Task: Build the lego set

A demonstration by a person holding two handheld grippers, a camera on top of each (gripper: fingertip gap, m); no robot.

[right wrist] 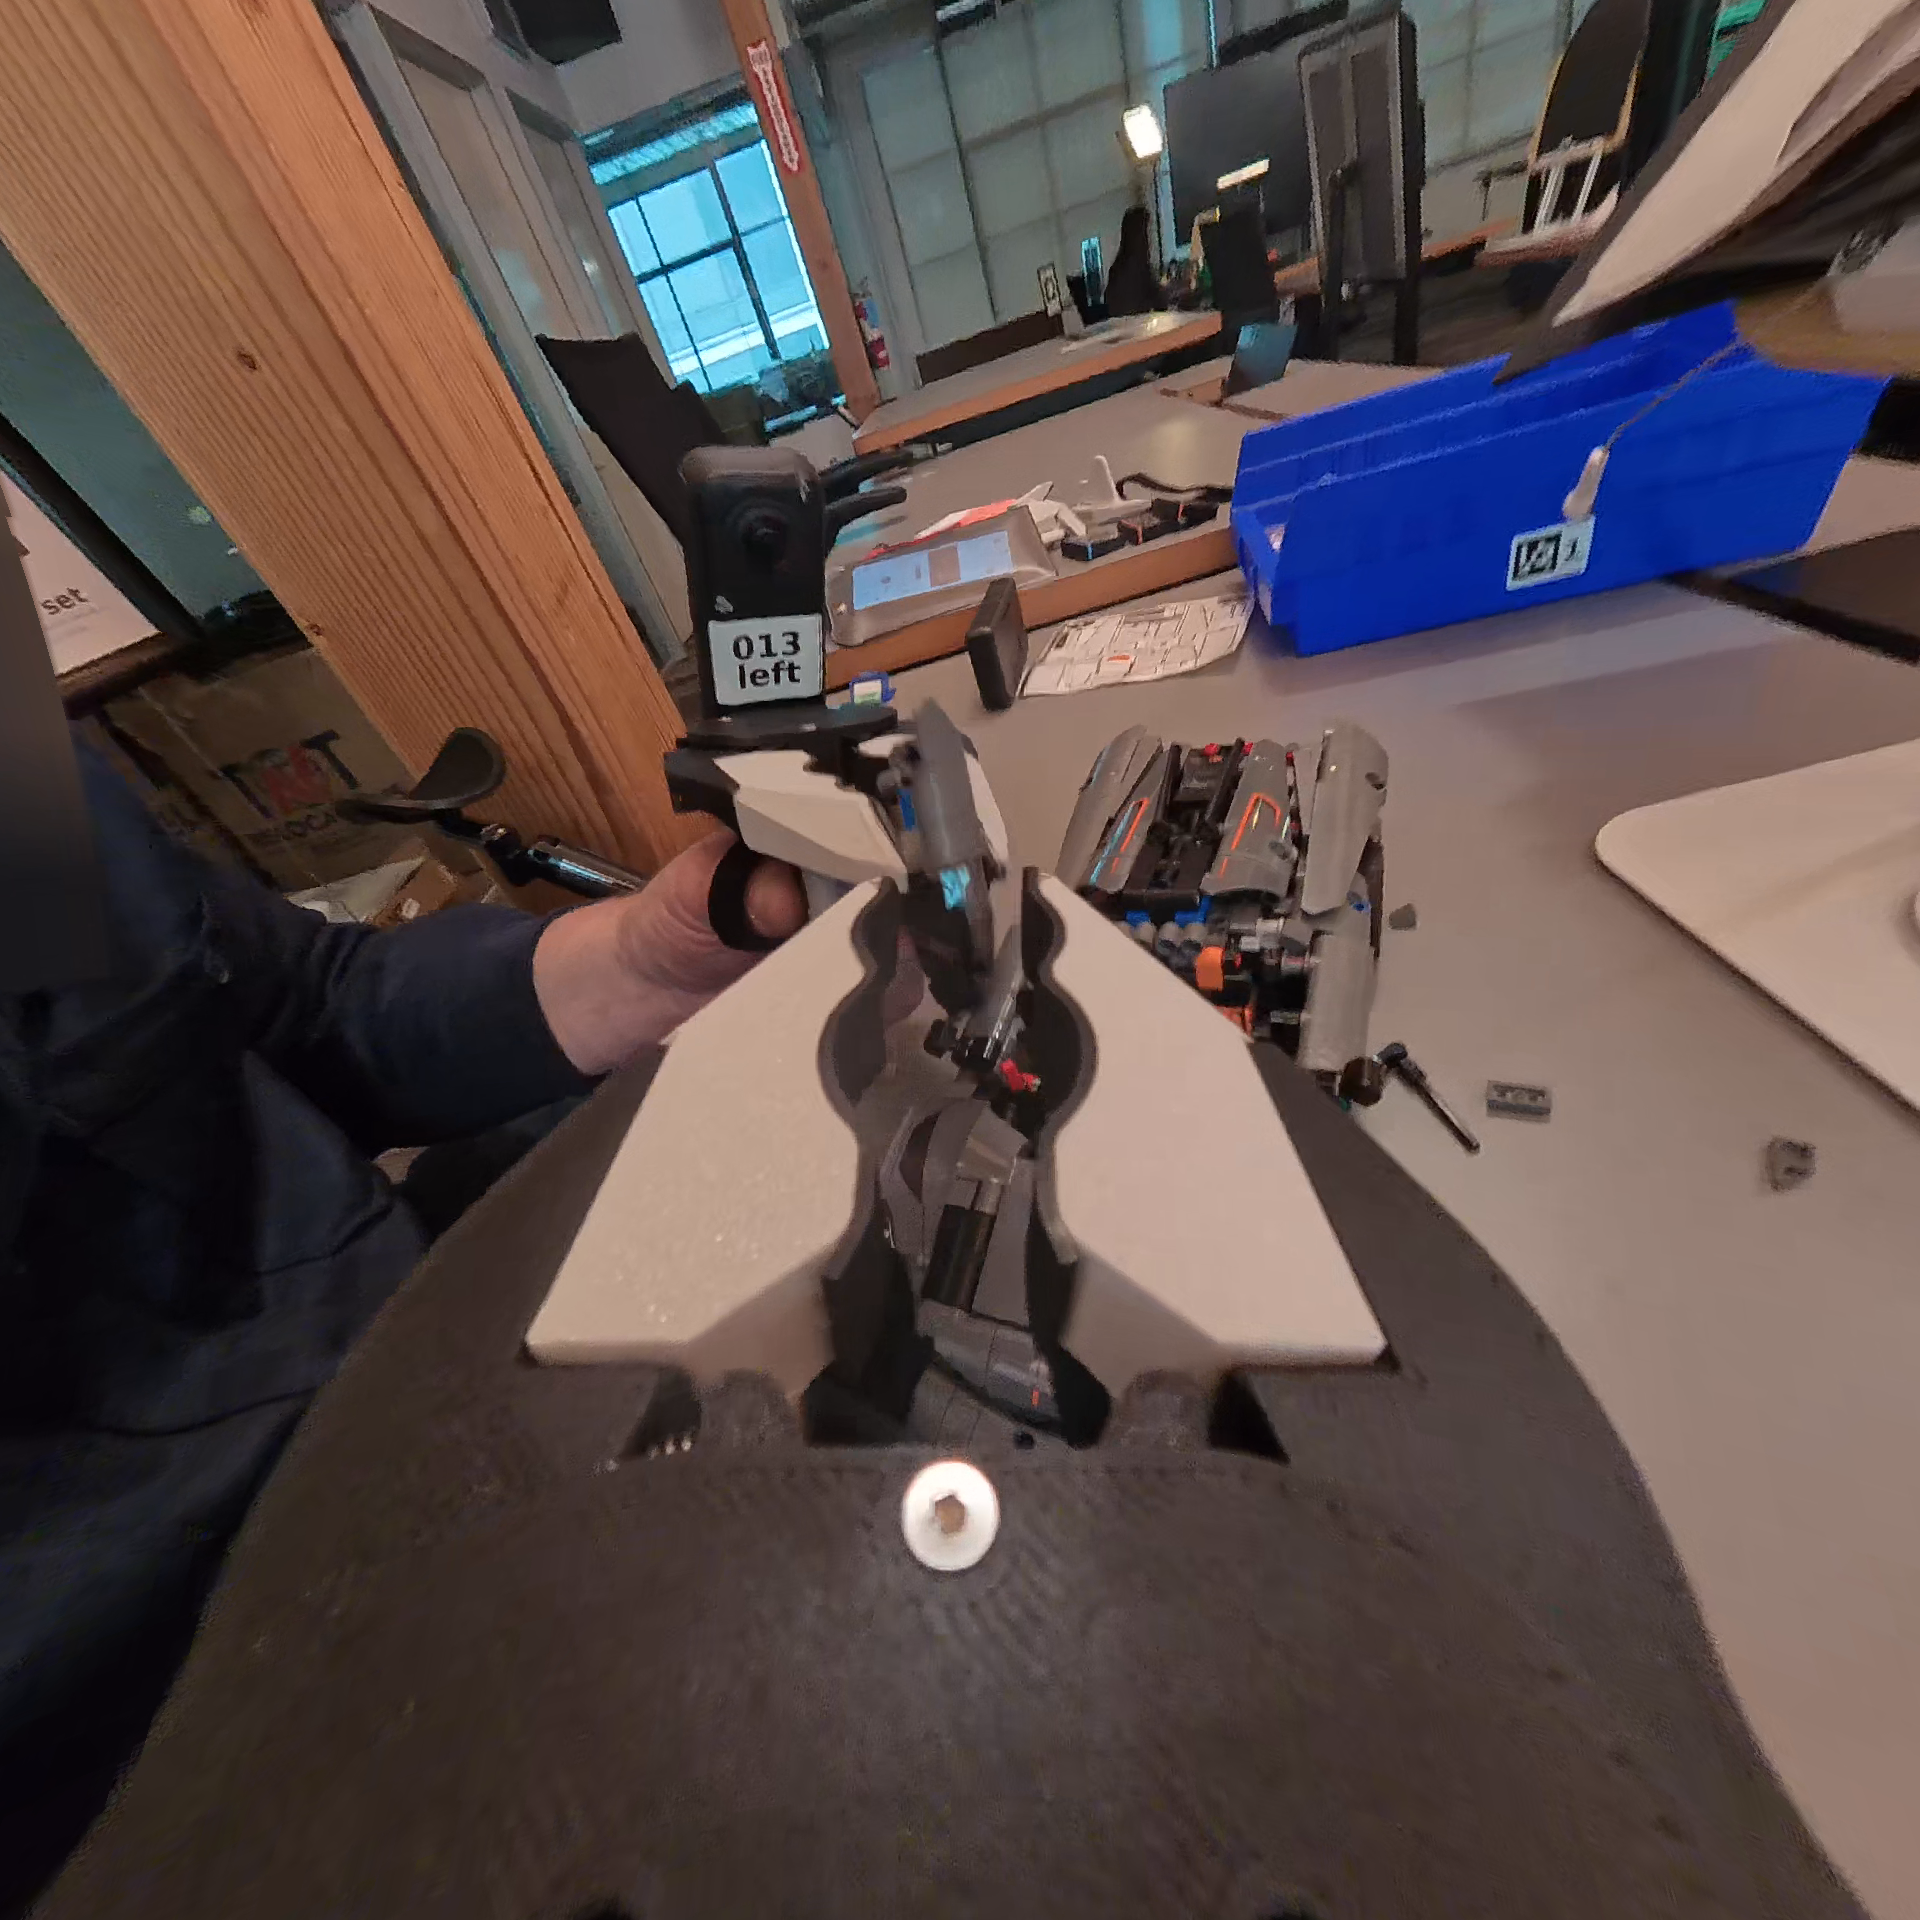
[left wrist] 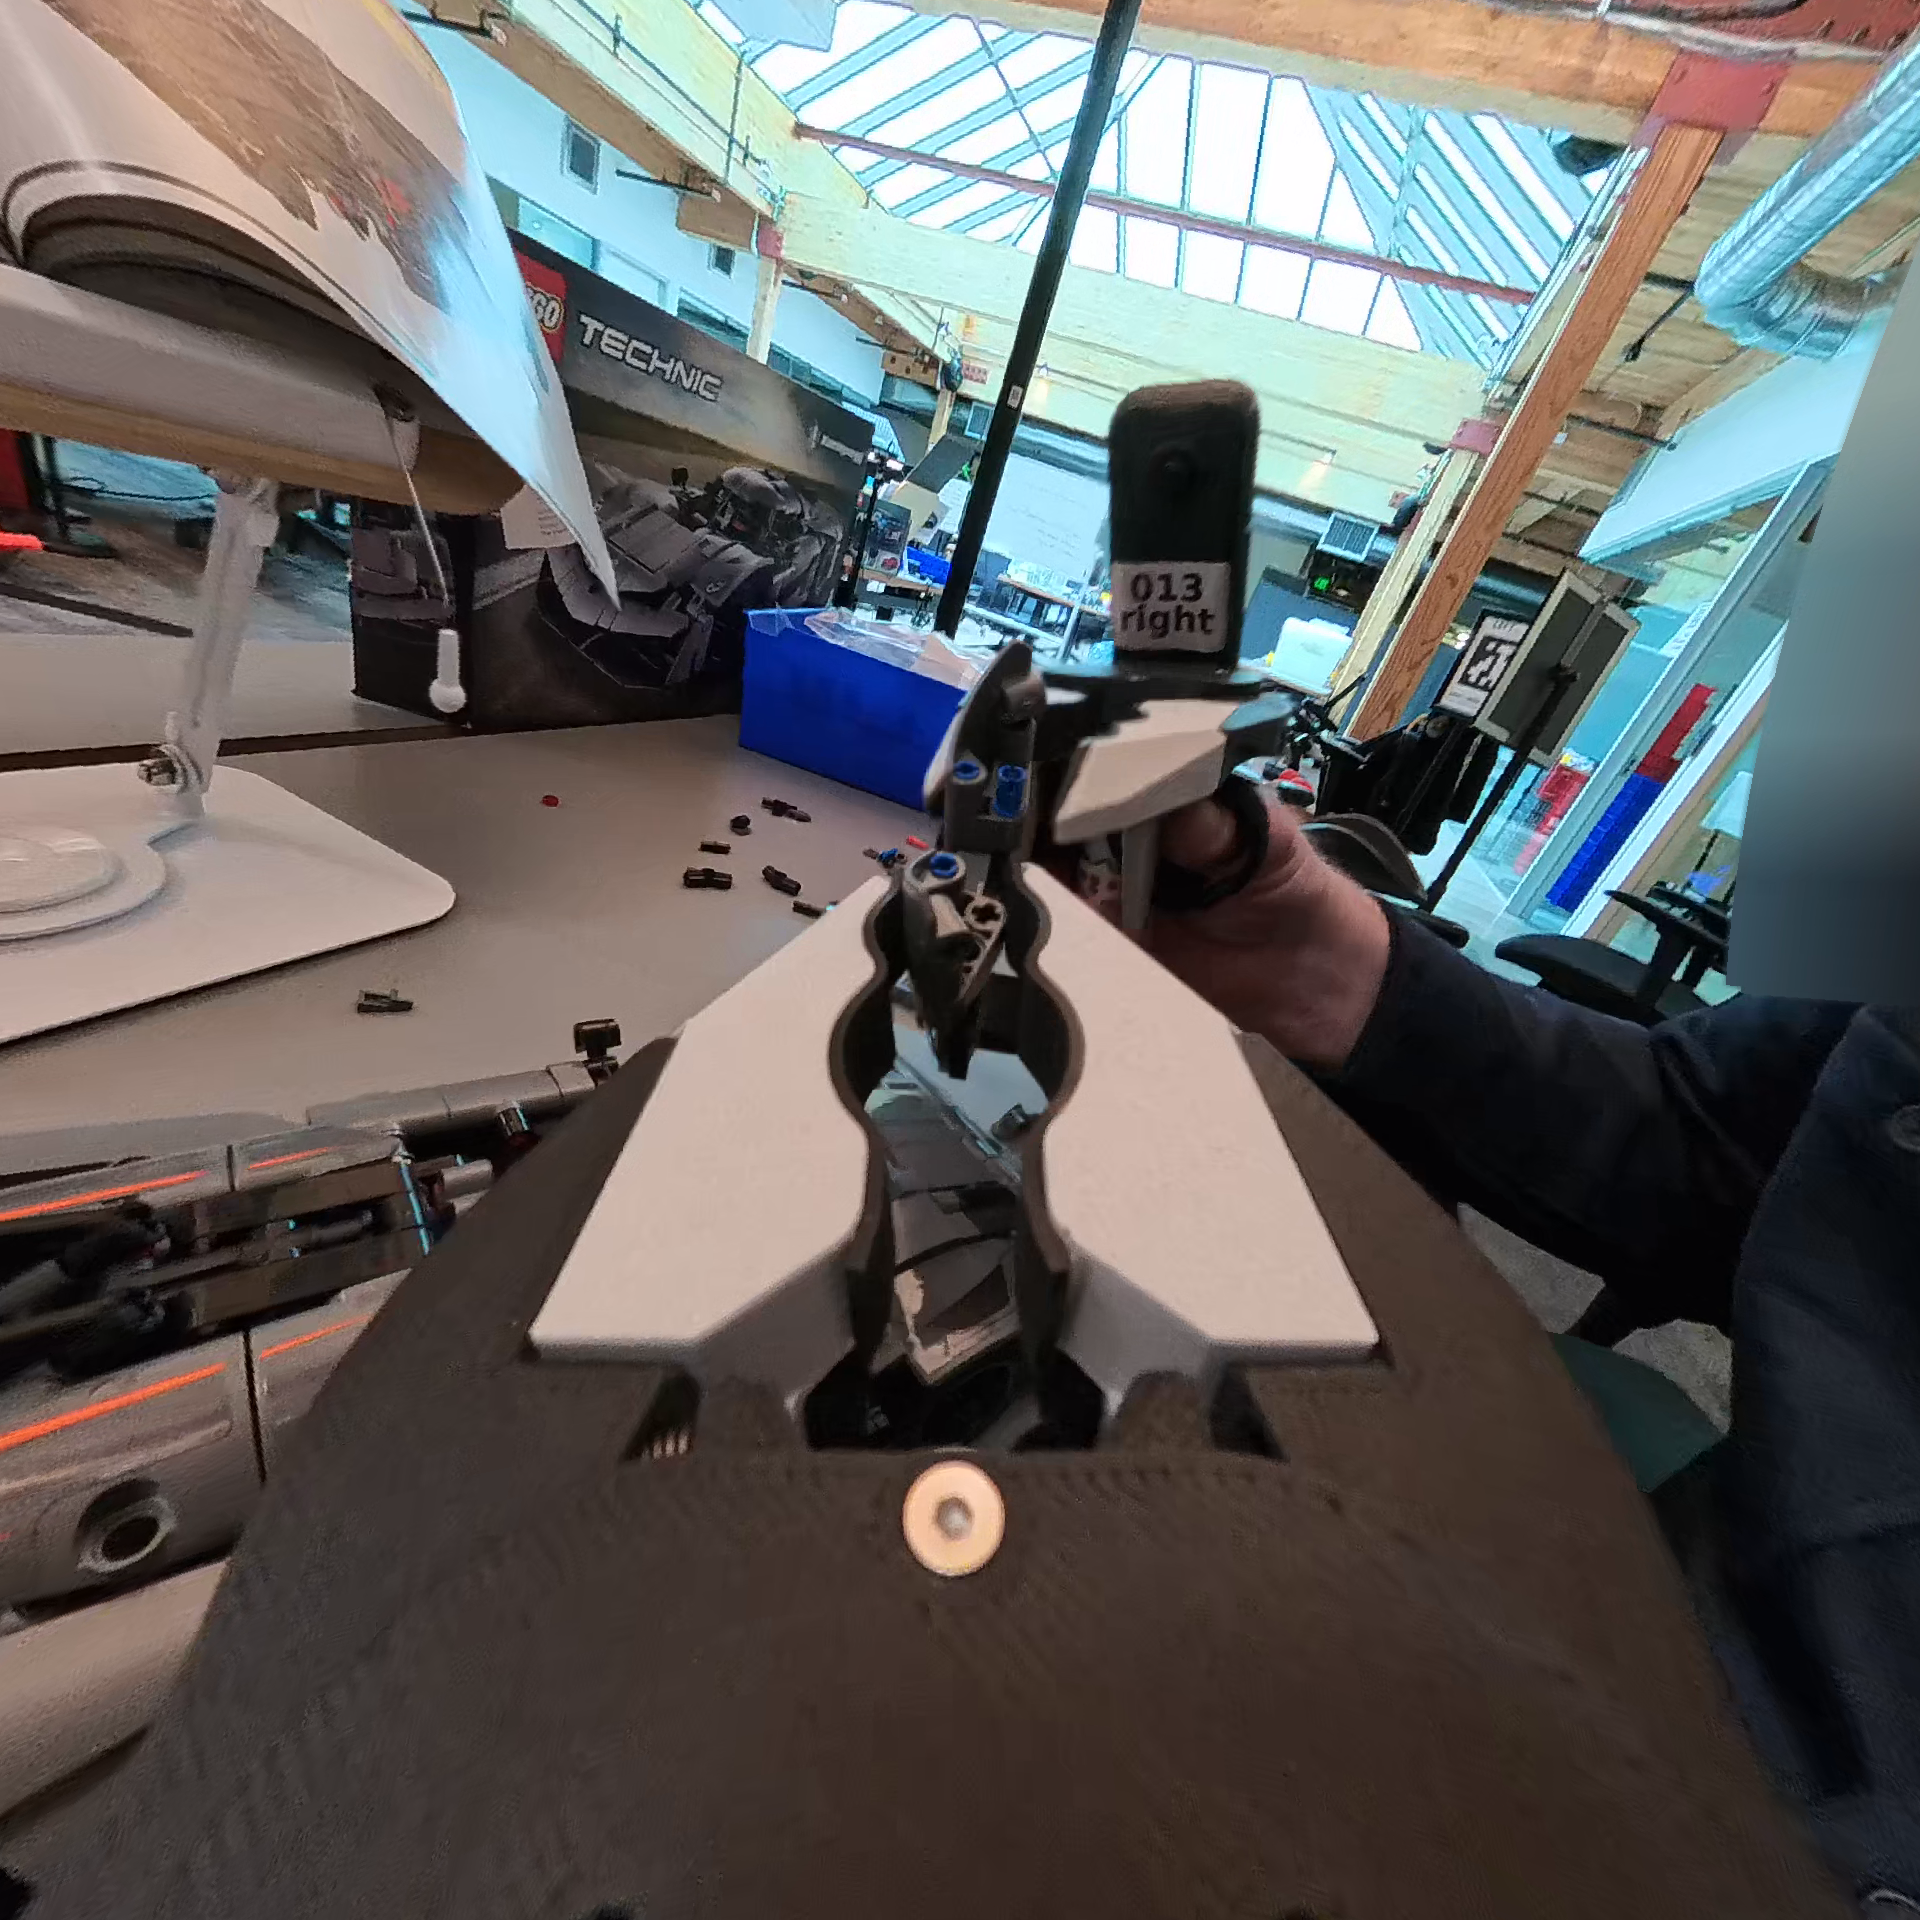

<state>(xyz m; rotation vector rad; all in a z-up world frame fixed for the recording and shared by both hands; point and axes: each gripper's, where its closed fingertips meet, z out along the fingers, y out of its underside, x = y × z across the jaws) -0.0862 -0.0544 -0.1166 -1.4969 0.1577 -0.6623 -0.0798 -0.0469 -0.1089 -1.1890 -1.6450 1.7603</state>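
A small dark grey Technic sub-assembly with blue pins is held in the air between both grippers. My left gripper is shut on its lower end. My right gripper comes in from the right and grips its upper end, beside a curved grey panel. In the right wrist view the same sub-assembly sits between the tips of my right gripper, and my left gripper holds its far end. The large grey model with orange stripes lies on the table, and it also shows in the left wrist view.
Several small loose parts lie on the grey table. A blue bin and the set's box stand behind. An open booklet rests on a white stand. More loose bits lie right of the model. Only a small space, under 4 cm, lies between the two pairs of fingers.
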